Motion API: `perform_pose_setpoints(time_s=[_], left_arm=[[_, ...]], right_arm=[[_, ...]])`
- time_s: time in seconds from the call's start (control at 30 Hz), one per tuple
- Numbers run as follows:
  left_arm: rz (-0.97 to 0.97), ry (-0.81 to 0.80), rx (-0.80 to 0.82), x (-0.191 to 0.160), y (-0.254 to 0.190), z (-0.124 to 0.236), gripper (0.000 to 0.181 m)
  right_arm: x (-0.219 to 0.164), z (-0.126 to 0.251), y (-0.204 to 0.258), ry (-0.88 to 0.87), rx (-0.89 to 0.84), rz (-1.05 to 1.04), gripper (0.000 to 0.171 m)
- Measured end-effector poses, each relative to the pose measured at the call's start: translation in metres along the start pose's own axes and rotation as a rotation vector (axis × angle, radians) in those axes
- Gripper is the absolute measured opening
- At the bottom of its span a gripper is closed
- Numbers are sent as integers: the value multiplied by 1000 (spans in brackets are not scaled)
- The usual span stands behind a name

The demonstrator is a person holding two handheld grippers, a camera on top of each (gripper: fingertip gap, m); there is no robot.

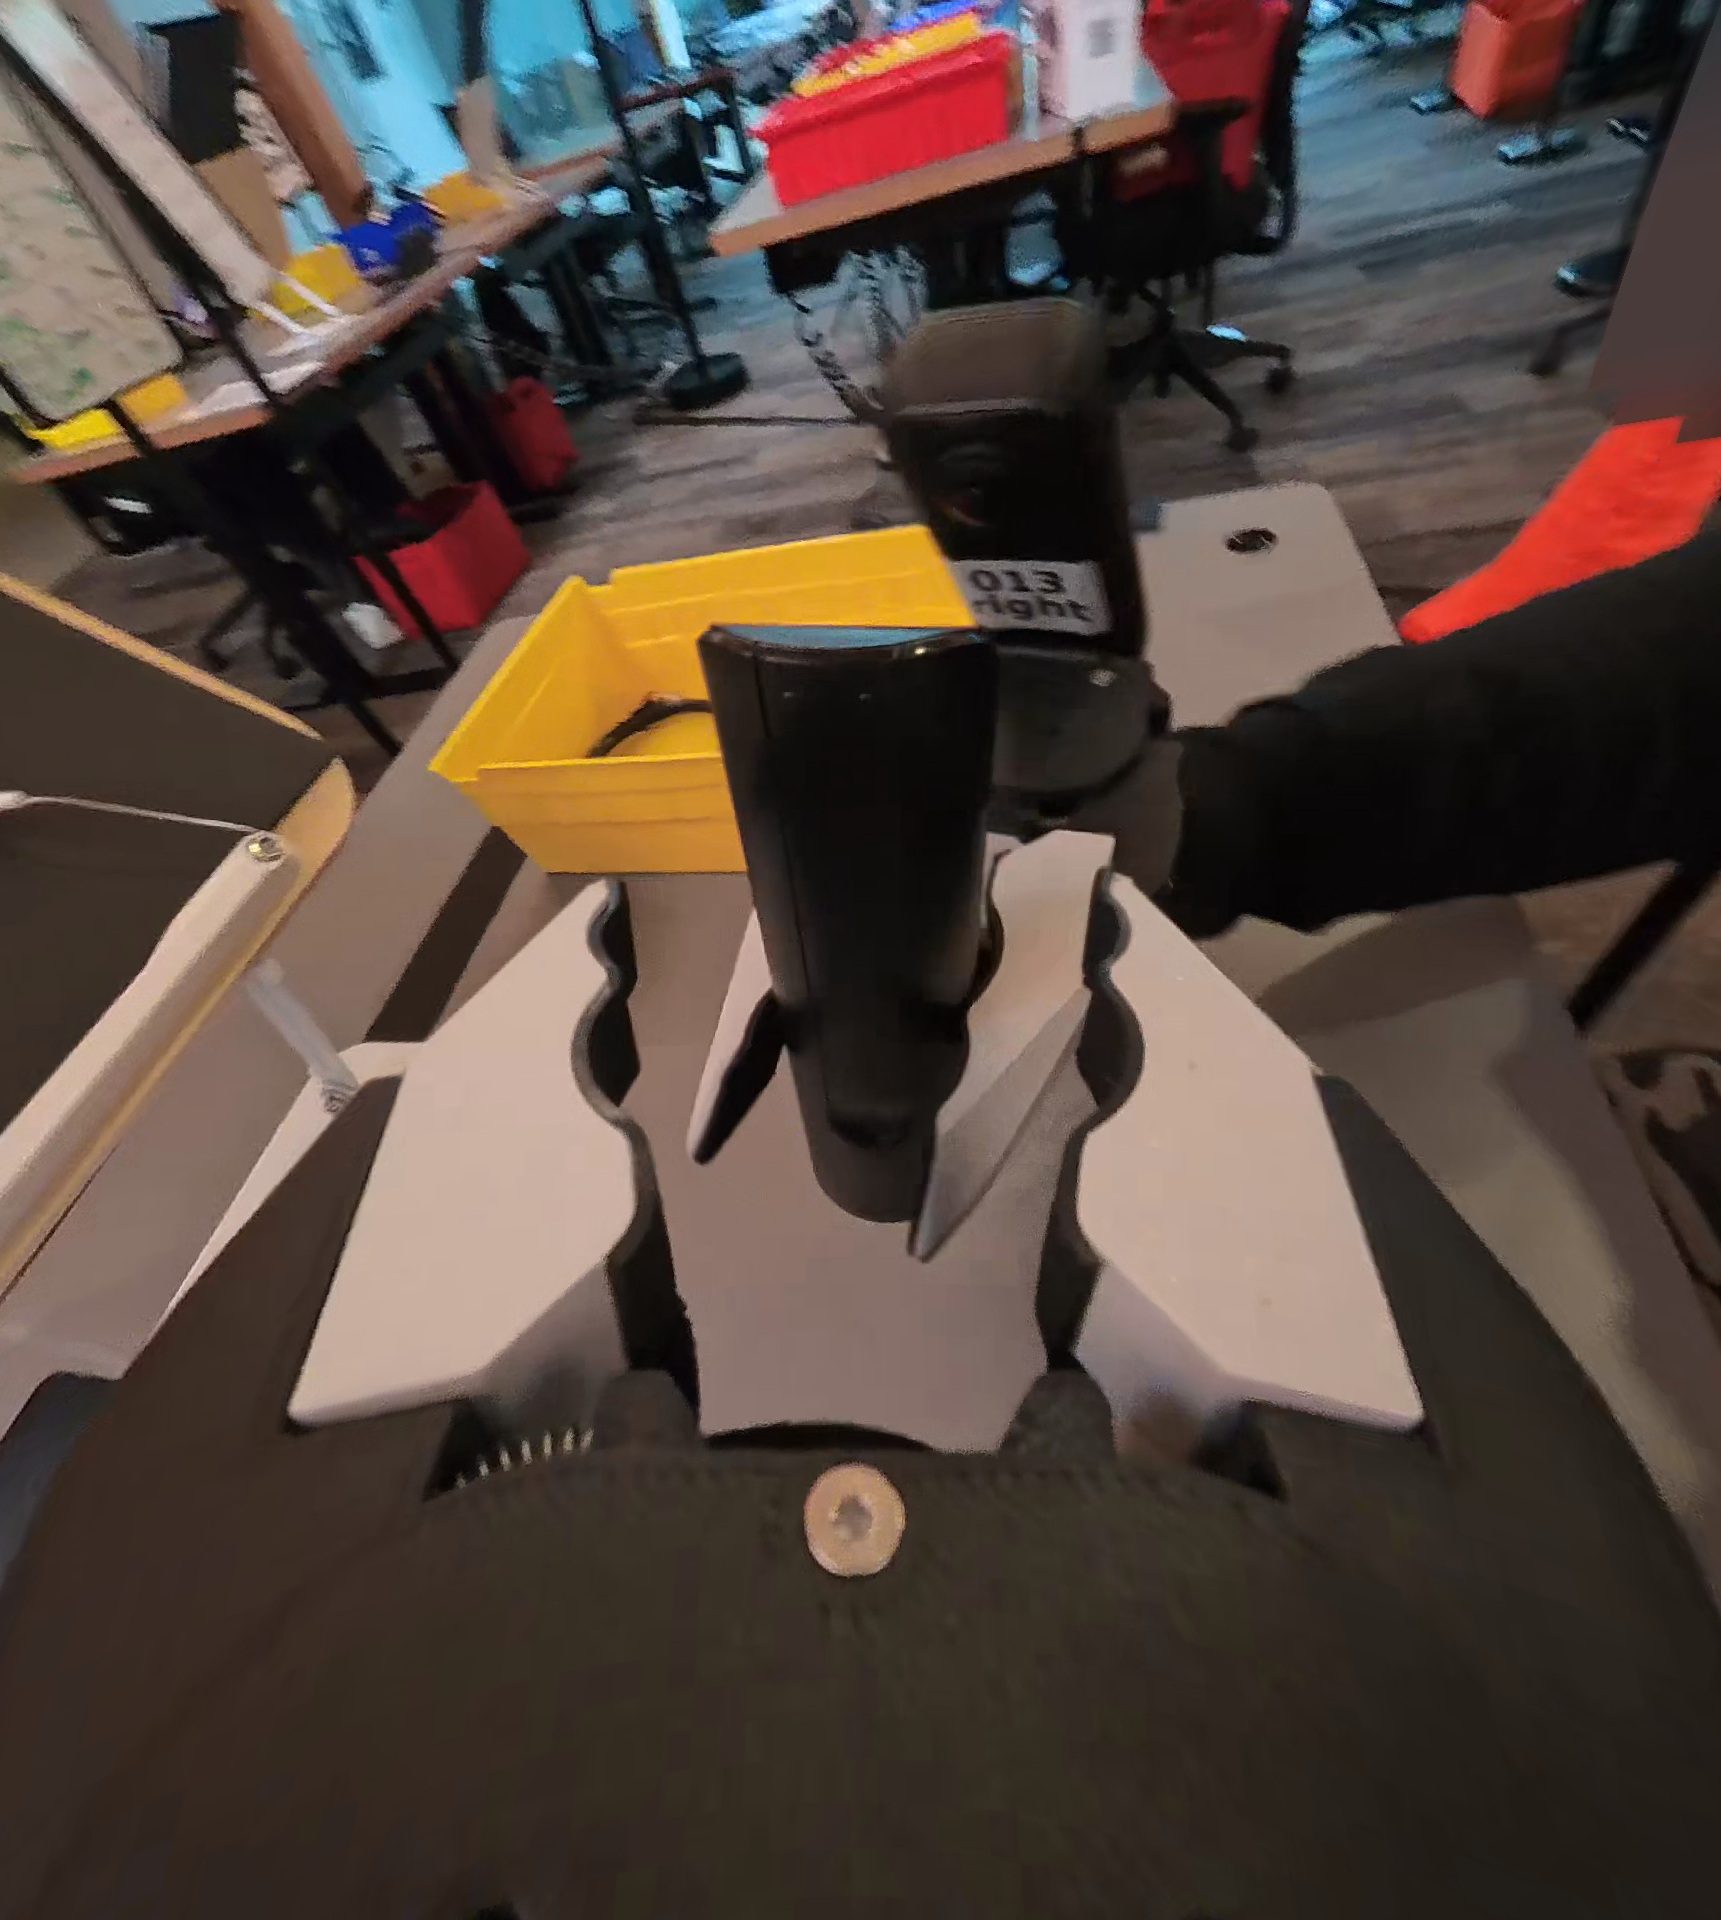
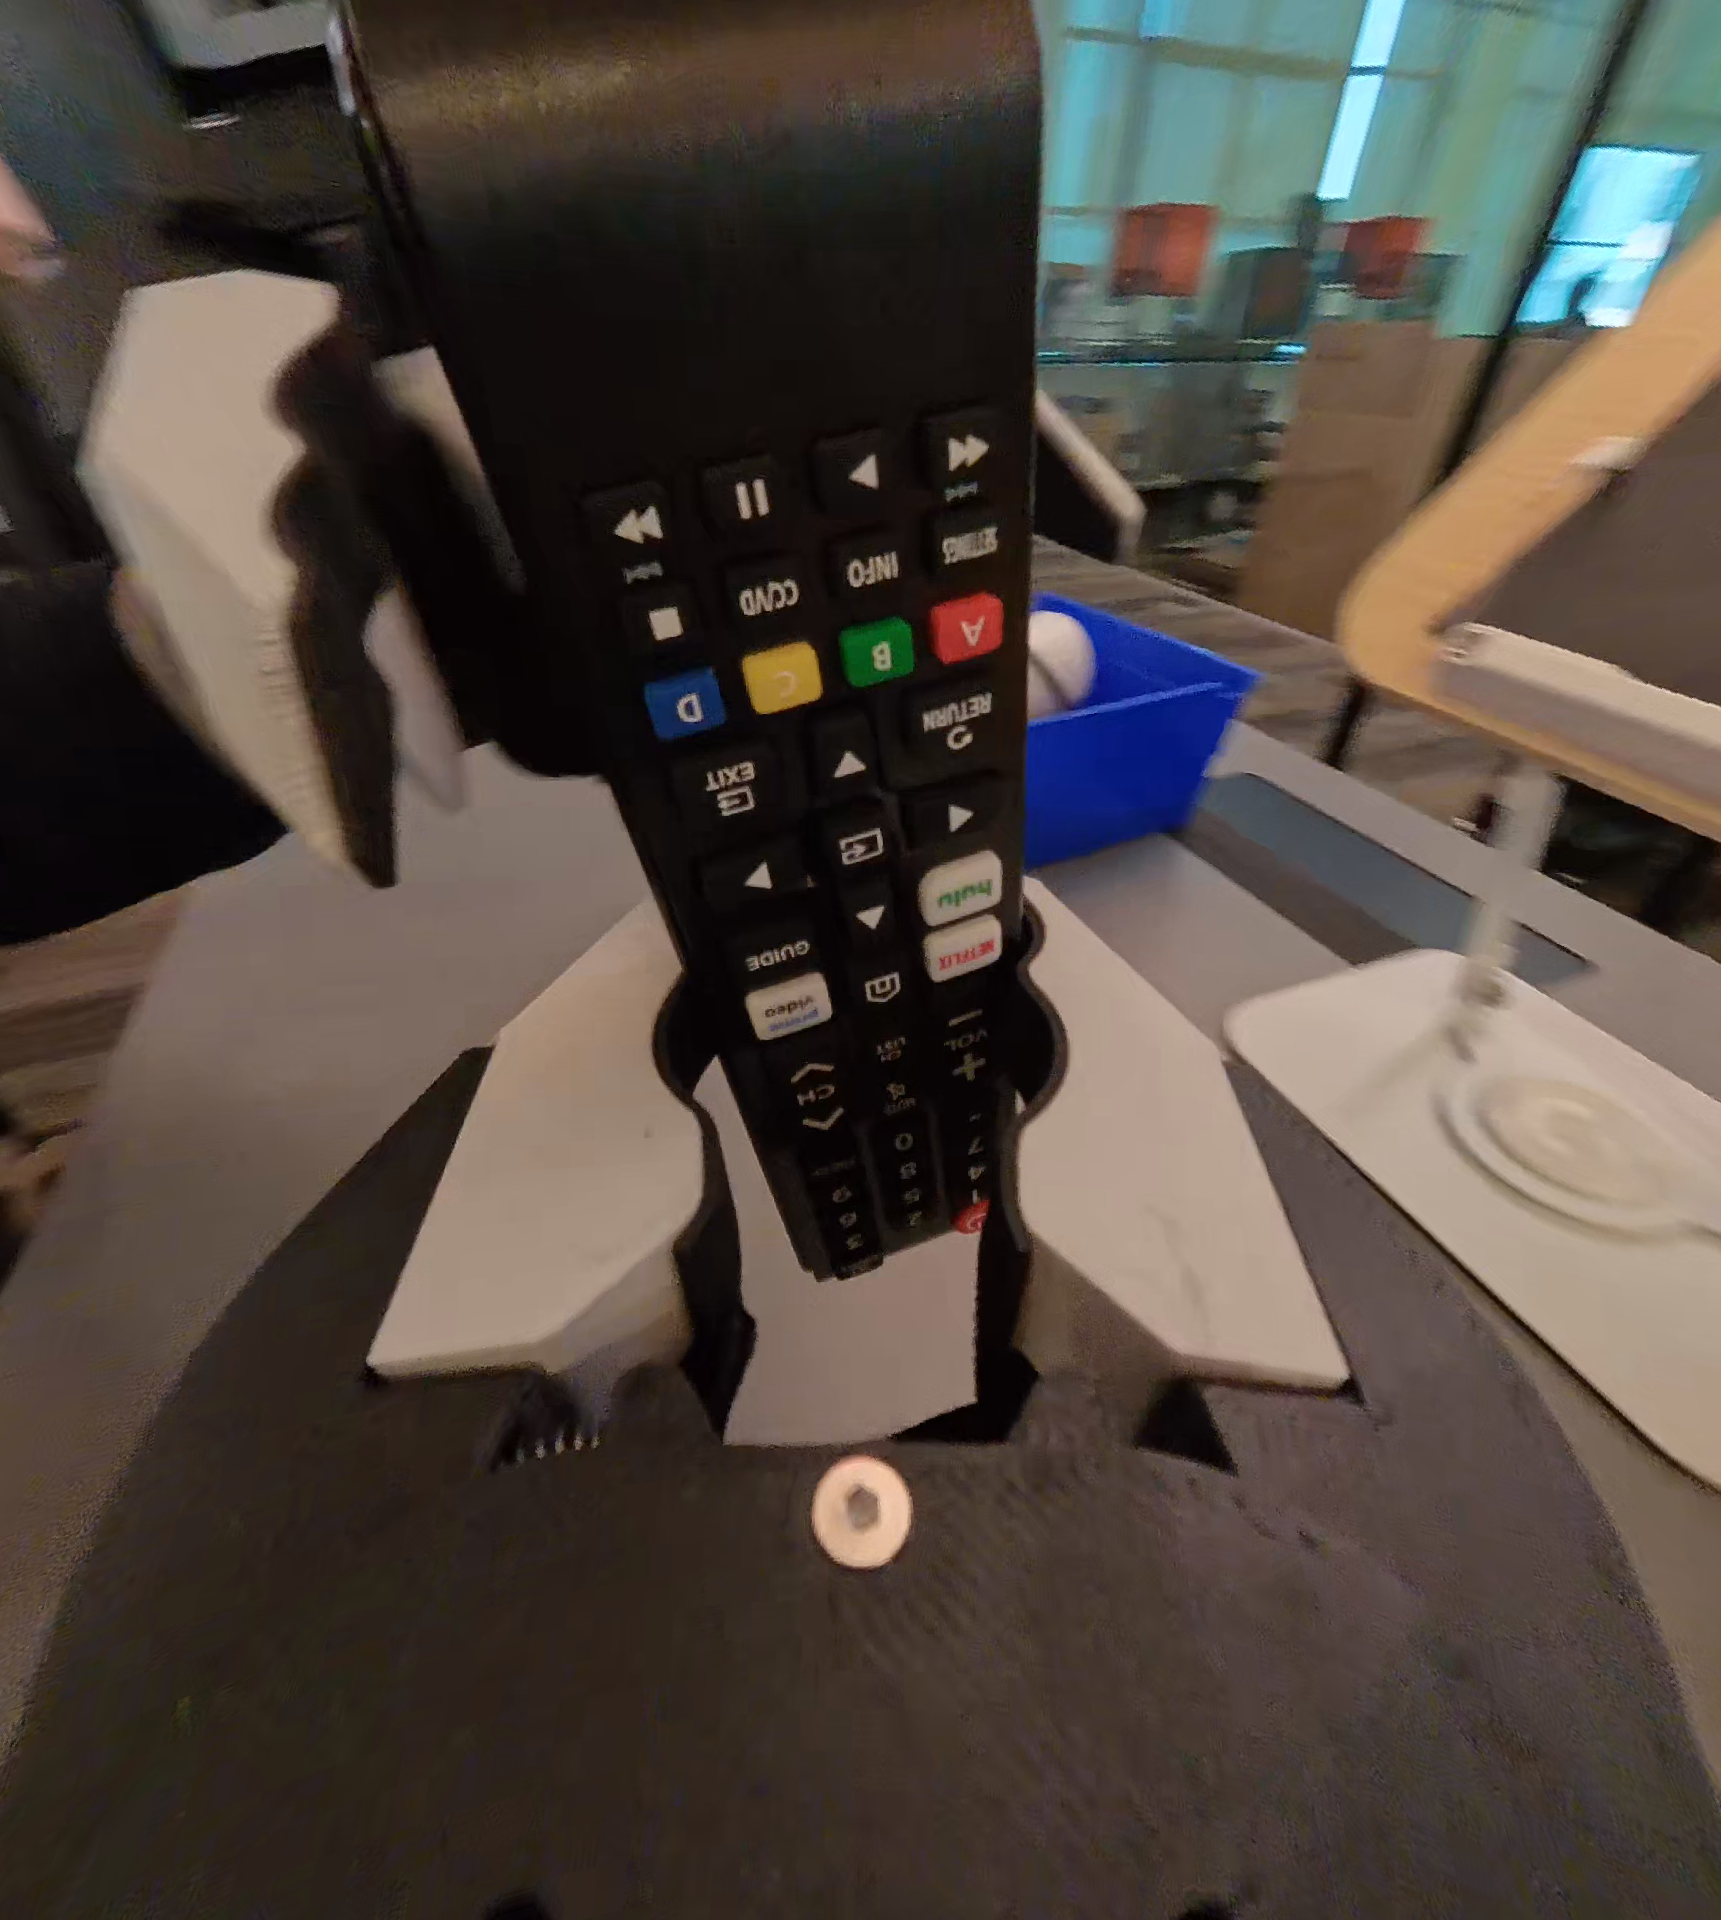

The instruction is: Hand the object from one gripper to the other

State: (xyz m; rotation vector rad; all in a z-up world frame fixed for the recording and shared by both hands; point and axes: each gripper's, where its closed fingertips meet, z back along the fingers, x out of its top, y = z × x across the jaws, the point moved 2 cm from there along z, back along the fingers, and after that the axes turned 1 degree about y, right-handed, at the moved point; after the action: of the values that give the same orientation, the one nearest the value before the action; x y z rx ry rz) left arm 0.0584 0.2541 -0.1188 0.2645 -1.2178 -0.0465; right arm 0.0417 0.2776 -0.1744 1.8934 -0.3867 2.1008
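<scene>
- Two grippers are meeting over the grey table [image 2: 316, 987], facing each other, with the remote [image 2: 814, 727] hanging in the air between them, clear of the yellow bin [image 1: 617, 790] and the blue bin [image 2: 1126, 769].
- The right gripper [image 2: 845, 914] is clamping the remote by its number-key end, the fingers pressing on both long edges.
- The remote's long axis is running straight out of the right gripper and into the gap of the left gripper [image 1: 856, 899], so the free end is the one nearest the left tool.
- The left gripper is standing open, one finger on each side of that free end, with a clear gap on both sides and nothing touching.
- The person's black sleeve [image 1: 1458, 758] is reaching in from the right in the left wrist view, keeping the right tool roughly level with the left.
- Judging from this, the handover is hanging on the left fingers squeezing in across the remote's width before the right ones are letting go.
</scene>
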Motion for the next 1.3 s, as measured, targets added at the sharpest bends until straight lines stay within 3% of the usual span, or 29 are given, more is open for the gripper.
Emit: perform_pose_setpoints(time_s=[0.13,0.27,0.43,0.57,0.7,0.9,1.1,1.3], left_arm=[[90,-70,119,-2,13,-7,83],[125,-86,206,-5,19,-13,74],[159,-83,316,-10,23,-24,64],[172,-97,351,-14,20,-29,36],[193,-98,393,-15,23,-29,31],[219,-95,369,-15,24,-30,31],[344,-93,239,-18,29,-24,34],[443,-40,85,-19,39,-12,30]], right_arm=[[-6,7,-31,-2,-269,-24,51],[-15,7,-37,33,-374,-11,51],[-21,2,-37,61,-433,25,51],[-24,-2,-36,69,-457,35,51],[-24,-1,-37,62,-463,16,51],[-24,-1,-34,51,-431,33,52],[-19,7,-22,59,-399,145,80],[6,28,-14,74,-432,448,102]])
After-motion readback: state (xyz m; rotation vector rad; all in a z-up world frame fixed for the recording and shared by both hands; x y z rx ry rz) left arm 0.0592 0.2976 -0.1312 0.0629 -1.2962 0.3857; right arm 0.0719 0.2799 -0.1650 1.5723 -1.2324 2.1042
